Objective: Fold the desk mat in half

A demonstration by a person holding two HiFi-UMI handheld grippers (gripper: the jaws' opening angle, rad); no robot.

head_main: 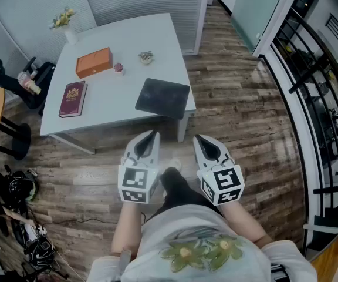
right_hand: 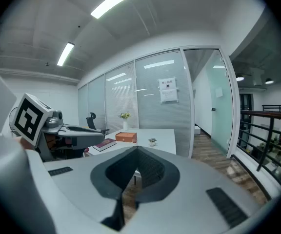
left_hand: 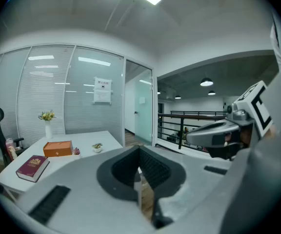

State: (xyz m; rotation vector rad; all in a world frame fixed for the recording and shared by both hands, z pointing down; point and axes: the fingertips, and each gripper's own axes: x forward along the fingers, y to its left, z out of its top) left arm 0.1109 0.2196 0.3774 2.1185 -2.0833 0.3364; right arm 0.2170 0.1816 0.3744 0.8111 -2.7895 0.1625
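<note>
"Where is the desk mat?"

"I see the dark desk mat [head_main: 163, 97] lying flat on the white table [head_main: 131, 46], at the near right corner."

"And your claws?"

"My left gripper [head_main: 151, 135] and right gripper [head_main: 199, 138] are both shut tight. They hold nothing. They hang side by side over the floor [head_main: 245, 116], apart from the table."

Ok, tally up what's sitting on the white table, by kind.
Dark grey rectangular desk mat: 1
Orange rectangular box: 1
Dark red hardcover book: 1
White vase of yellow flowers: 1
Small potted plants: 2
Total: 6
</note>
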